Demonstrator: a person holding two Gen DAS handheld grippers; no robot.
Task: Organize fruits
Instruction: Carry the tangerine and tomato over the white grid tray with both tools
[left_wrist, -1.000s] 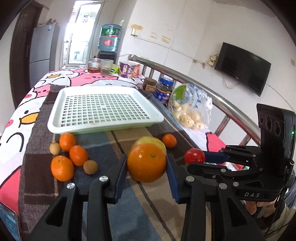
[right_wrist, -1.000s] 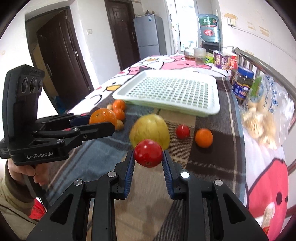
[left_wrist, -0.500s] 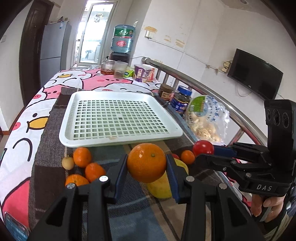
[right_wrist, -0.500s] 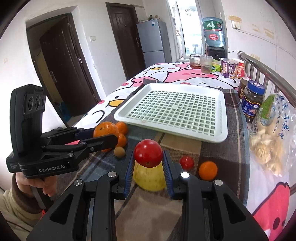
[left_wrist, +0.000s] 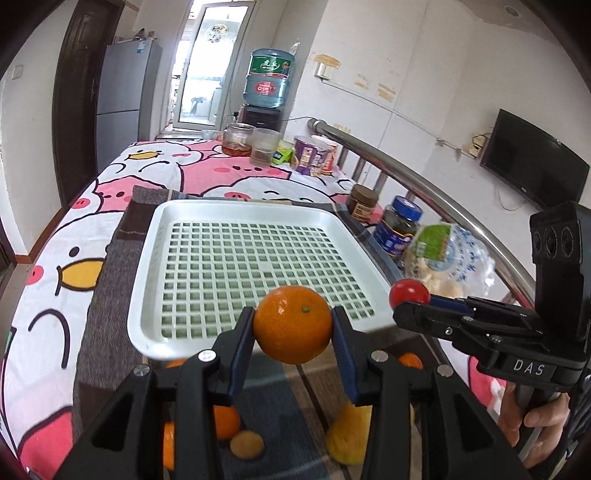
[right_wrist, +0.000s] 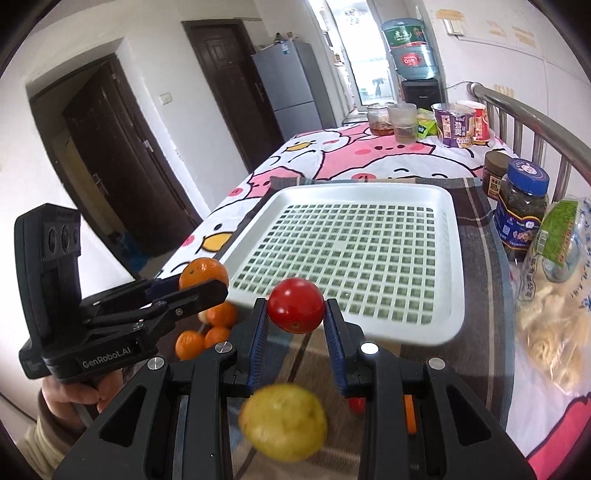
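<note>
**Two fruits held over the near edge of the tray**

Gripping an orange between its blue pads, the left gripper hangs above the near rim of the white slotted tray, its jaws closed on the fruit's two sides. The right gripper does the same with a small red tomato, jaws clamped on it, just over the tray's near edge. Each gripper shows in the other's view: the left one off to the left with the orange at its tips, the right one off to the right with the tomato at its tips. A hand wraps the left gripper's handle.

The tray sits on a dark plaid cloth, which lies over a pink cartoon-print cover.

The rest of the fruit lies on the cloth in front of the tray. A yellow fruit sits below the right gripper's fingers. To its left is a cluster of small oranges, with a small brown fruit near them. Another small orange and a second red fruit peek out to the right, mostly hidden behind the gripper bodies.

Along the right side of the table, by a metal rail, stand two jars and a plastic bag of food. At the far end are cups and a glass jar.
</note>
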